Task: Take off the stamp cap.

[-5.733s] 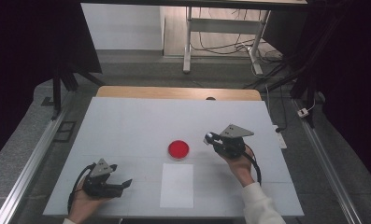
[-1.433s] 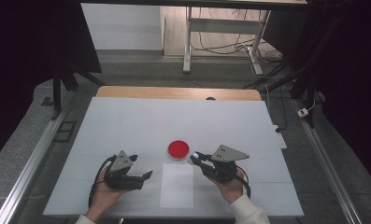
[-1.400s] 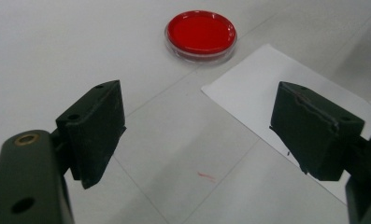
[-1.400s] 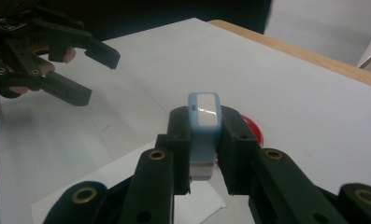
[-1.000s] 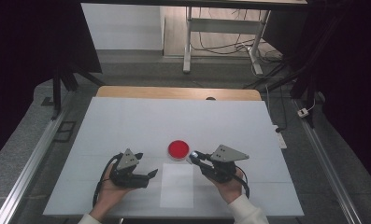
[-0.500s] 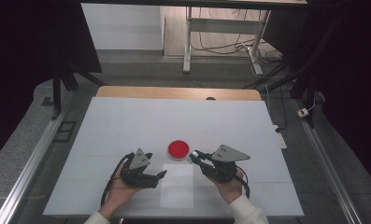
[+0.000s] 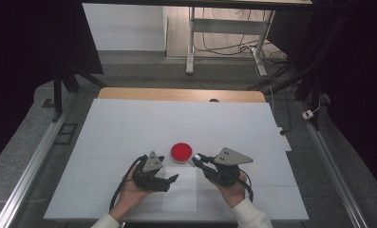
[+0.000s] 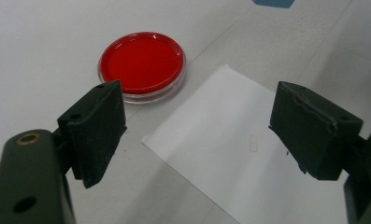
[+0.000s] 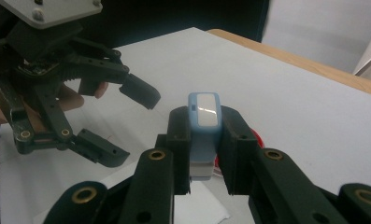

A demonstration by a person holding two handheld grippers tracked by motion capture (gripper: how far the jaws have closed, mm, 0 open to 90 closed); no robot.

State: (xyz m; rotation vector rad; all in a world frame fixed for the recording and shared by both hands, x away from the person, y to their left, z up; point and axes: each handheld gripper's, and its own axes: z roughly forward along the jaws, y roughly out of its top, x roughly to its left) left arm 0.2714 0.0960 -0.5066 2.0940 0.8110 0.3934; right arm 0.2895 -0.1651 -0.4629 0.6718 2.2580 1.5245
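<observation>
Near the front edge of the white table (image 7: 129, 123), two grippers are held close together over a sheet of white paper (image 7: 180, 190). The right gripper (image 9: 205, 140) is clamped on a small light-blue object with a white face (image 9: 203, 122), which looks like a stamp; it is kept upright between the jaws, just above the near-right side of the red dish. The left gripper (image 8: 195, 135) is seen with its jaws wide apart and nothing between them, above the far-left corner of the paper.

A shallow round dish (image 7: 181, 152) with a clear rim is placed just beyond the far edge of the paper. It is filled with a flat red layer, probably an ink pad; nothing else is seen in it.

The step in hand is judged to be a handover or a joint handling of the blue object, since the open left jaws are turned toward it. For the next move, the left jaws would need to be brought around the free part of the blue body and closed squarely. Otherwise, the object could tip or slip.
</observation>
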